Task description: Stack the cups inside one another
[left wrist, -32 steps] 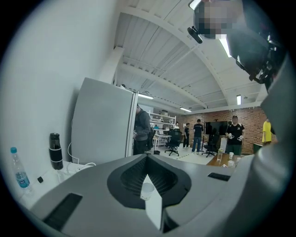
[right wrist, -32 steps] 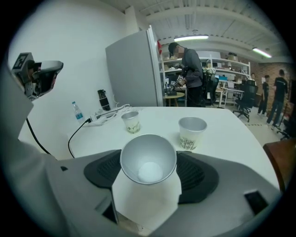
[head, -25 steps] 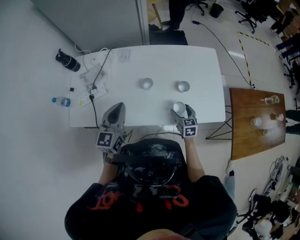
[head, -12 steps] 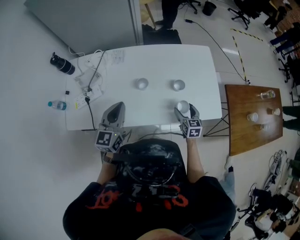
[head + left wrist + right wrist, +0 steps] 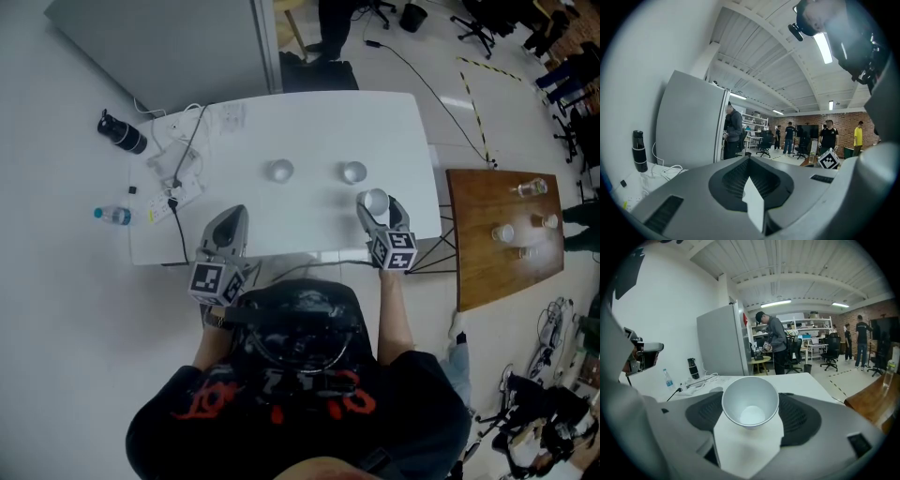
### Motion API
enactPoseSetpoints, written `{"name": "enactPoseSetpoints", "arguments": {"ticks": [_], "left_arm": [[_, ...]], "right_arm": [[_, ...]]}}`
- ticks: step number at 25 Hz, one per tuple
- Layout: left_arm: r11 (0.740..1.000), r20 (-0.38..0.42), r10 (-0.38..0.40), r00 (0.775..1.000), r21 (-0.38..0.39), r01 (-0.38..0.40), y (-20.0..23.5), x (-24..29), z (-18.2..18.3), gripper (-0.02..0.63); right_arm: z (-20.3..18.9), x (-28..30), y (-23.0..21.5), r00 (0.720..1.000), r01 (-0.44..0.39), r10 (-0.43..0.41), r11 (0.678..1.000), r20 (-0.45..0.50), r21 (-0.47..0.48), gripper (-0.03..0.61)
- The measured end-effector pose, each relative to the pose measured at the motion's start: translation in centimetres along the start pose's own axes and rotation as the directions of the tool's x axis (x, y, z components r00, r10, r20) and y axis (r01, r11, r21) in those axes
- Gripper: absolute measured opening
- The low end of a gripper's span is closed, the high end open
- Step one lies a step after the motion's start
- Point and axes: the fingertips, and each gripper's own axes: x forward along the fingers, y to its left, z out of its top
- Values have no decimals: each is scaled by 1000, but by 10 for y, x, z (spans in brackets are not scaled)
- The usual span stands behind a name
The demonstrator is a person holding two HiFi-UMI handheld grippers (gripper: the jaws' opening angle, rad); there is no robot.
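Note:
Two white cups stand upright on the white table (image 5: pixel 309 131), one at the left (image 5: pixel 278 171) and one at the right (image 5: pixel 353 172). A third white cup (image 5: pixel 374 201) (image 5: pixel 750 401) is held off the table, mouth towards the camera, with my right gripper (image 5: pixel 377 214) (image 5: pixel 750 417) shut on it. It hangs just right of and nearer than the right cup. My left gripper (image 5: pixel 228 228) (image 5: pixel 752 206) hovers at the table's front left edge, jaws together, holding nothing.
A power strip with cables (image 5: pixel 180 184), a black flask (image 5: pixel 122 133) and a water bottle (image 5: pixel 114 216) lie at the table's left end. A grey partition (image 5: pixel 169 47) stands behind. A wooden table (image 5: pixel 497 272) with glasses is at the right.
My right gripper has risen with the cup and shifted right and farther in, towards the right cup. The left gripper has stayed in place.

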Motion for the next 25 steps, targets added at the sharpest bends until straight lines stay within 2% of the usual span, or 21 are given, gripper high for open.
{"name": "enactPoseSetpoints", "arguments": {"ticks": [10,18,25], "left_arm": [[999,6,34,999,-5,-34,8,-7,0,3],[996,17,94,995,-8,-94,20,-19,0,2],[990,23,141,990,-16,-140,29,-28,1,2]], "right_arm": [[42,20,-2,999,-17,22,996,49,-83,379],[46,46,3,998,-50,54,991,32,-128,379],[34,73,-2,998,-54,51,982,-21,-179,379]]}}
